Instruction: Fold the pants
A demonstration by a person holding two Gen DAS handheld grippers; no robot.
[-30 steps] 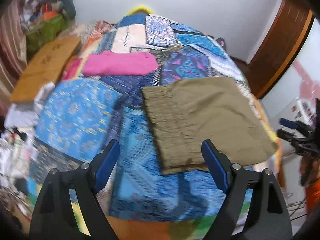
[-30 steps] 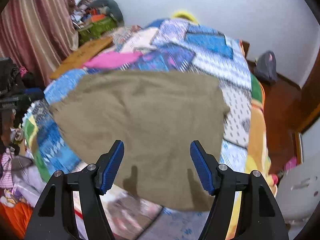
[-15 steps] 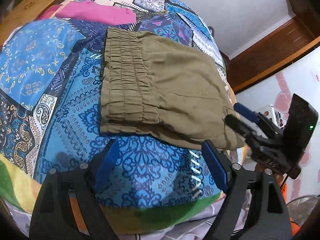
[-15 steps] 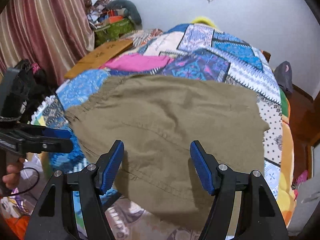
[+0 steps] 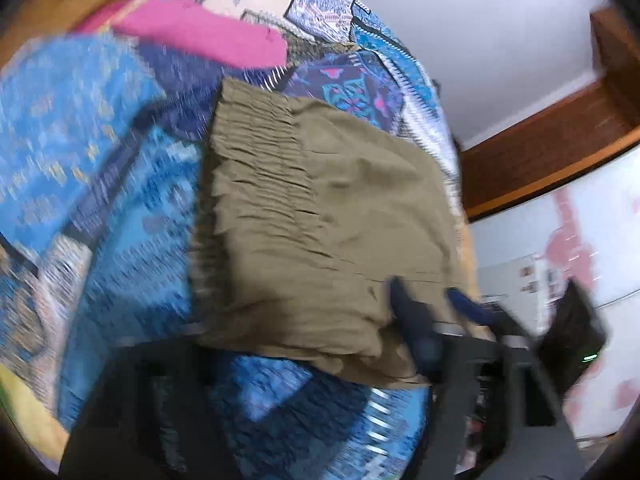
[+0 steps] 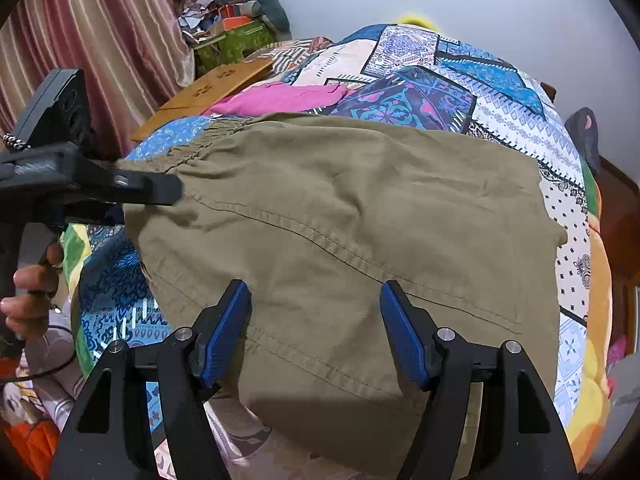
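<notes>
Olive-green pants (image 6: 352, 216) lie folded on the patchwork bedspread (image 6: 460, 80), elastic waistband (image 5: 256, 168) at the left. My right gripper (image 6: 316, 328) is open, its blue pads just above the near edge of the pants. It also shows in the left wrist view (image 5: 432, 308) at the pants' right corner. My left gripper (image 6: 176, 190) reaches in from the left in the right wrist view, its tip at the waistband corner. In its own blurred view its fingers are dark smears; its jaw state does not show.
A folded pink garment (image 6: 280, 96) lies beyond the pants. A wooden board (image 6: 208, 92) and a green box (image 6: 232, 44) with clutter sit at the bed's far left by a striped curtain (image 6: 100, 40). A wooden door frame (image 5: 560, 140) stands right.
Both grippers have moved closer to the pants. The left gripper has swung in to the waistband corner, blurring its view. The right gripper now hovers over the near edge.
</notes>
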